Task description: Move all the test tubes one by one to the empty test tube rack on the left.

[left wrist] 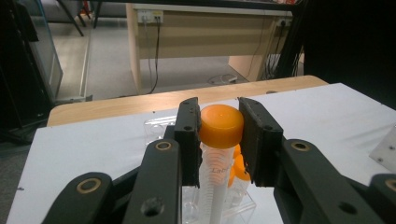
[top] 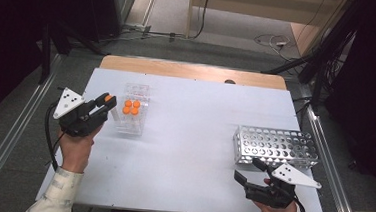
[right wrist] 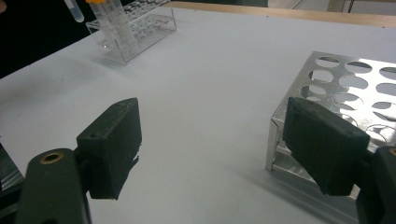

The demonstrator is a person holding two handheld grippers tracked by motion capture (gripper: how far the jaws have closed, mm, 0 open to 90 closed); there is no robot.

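Left claw [left wrist: 218, 140] is clenched on an orange-capped centrifuge tube [left wrist: 216, 158], pads squeezing the cap from both sides, tube lifted above the clear acrylic rack [top: 133, 109] at the left of the white surface [top: 188, 151]. Four more orange caps sit in that rack. Right claw [right wrist: 210, 144] is released, jaws wide apart, nothing between them, hovering near the corner of the metal perforated rack [top: 276, 146] on the right.

Judgement: step in hand looks like carrying the tube across to the metal rack. Do it well by keeping the grip on the cap square, holding the tube plumb, and lining the tip over one hole before lowering; a tilt would catch the rim.

Tube's long axis runs roughly vertical, cap up, tapered end pointing down toward the clear rack; lower end hidden in the left gripper view.
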